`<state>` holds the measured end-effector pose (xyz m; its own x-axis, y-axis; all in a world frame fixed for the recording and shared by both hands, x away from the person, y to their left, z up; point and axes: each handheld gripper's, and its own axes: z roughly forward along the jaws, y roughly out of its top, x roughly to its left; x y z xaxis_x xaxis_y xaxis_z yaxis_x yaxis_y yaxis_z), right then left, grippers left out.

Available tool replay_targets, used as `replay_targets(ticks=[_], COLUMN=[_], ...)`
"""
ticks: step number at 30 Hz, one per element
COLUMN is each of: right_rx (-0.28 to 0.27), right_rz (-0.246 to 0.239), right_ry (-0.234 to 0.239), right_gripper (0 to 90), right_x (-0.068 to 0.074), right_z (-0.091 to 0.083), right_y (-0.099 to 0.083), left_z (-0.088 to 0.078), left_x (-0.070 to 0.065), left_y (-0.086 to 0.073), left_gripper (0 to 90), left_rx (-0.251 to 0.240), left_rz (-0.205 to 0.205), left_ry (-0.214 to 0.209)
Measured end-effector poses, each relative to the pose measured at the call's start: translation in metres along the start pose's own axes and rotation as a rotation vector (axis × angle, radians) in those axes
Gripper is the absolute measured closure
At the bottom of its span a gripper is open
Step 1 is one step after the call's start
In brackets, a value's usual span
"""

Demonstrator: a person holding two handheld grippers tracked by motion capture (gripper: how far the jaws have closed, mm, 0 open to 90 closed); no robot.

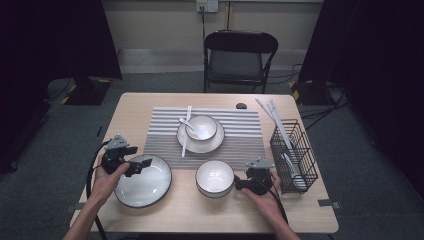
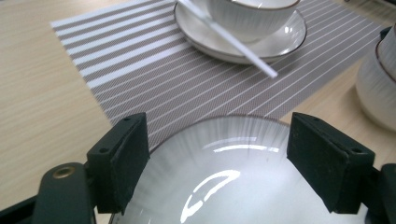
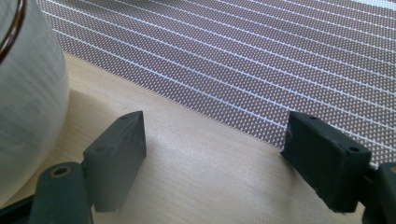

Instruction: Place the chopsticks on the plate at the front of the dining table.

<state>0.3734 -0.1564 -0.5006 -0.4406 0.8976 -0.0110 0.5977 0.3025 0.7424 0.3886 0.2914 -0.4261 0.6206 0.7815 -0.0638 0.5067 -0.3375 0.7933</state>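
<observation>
A large white plate with a dark rim [image 1: 145, 182] lies at the table's front left. My left gripper [image 1: 141, 165] is open at its left edge, and the plate [image 2: 224, 182] shows between and below the jaws of the left gripper [image 2: 219, 128]. A white bowl [image 1: 214, 177] stands at the front middle. Just right of it my right gripper [image 1: 240, 183] is open and low over bare wood. In the right gripper view the bowl's wall [image 3: 28, 102] is left of the right gripper [image 3: 215, 126], apart from it.
A striped placemat [image 1: 240, 135] carries a saucer [image 1: 212, 142] with a bowl [image 1: 202, 126] and a spoon [image 1: 186, 123]; a white chopstick [image 1: 185, 137] lies beside it. A black wire basket [image 1: 295, 157] with utensils stands at the right. A folding chair [image 1: 239, 60] is behind the table.
</observation>
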Motion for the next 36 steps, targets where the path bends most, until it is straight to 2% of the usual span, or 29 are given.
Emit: replay_targets(ticks=[2,4,8,10,13,15,18,22,28,33,36], right_rx=[0.0,0.0,0.0,0.0,0.0,0.0,0.0,0.0,0.0,0.0,0.0], right_rz=[0.0,-0.002,-0.001,-0.002,-0.001,0.0,-0.001,-0.001,0.0,0.001,0.001], right_ry=[0.0,0.0,0.0,0.0,0.0,0.001,0.0,0.001,0.0,0.001,0.0], right_gripper=[20.3,20.3,20.3,20.3,20.3,20.3,20.3,20.3,20.2,20.3,20.2], right_x=[0.0,0.0,0.0,0.0,0.0,0.0,0.0,0.0,0.0,0.0,0.0], right_z=[0.0,0.0,0.0,0.0,0.0,0.0,0.0,0.0,0.0,0.0,0.0], right_y=[0.0,0.0,0.0,0.0,0.0,0.0,0.0,0.0,0.0,0.0,0.0], left_z=[-0.004,-0.007,-0.015,-0.018,-0.023,-0.026,-0.032,-0.041,-0.046,-0.053,-0.054], left_x=[0.004,0.009,0.014,0.017,0.023,0.025,0.033,0.044,0.047,0.052,0.058], left_y=[-0.005,-0.008,-0.016,-0.02,-0.026,-0.029,-0.037,-0.053,-0.072,-0.086,-0.094], left_gripper=[21.4,22.0,23.0,23.3,23.3,23.3,23.2,23.3,23.4,23.4,23.8], left_rx=[-0.015,-0.03,-0.026,-0.013,-0.018,-0.027,-0.024,-0.025,-0.003,-0.024,-0.007], left_rz=[-0.02,-0.057,-0.052,-0.055,-0.082,-0.088,-0.114,-0.148,-0.148,-0.181,-0.203], left_ry=[0.003,0.006,0.017,0.04,0.039,0.066,0.064,0.091,0.115,0.136,0.146])
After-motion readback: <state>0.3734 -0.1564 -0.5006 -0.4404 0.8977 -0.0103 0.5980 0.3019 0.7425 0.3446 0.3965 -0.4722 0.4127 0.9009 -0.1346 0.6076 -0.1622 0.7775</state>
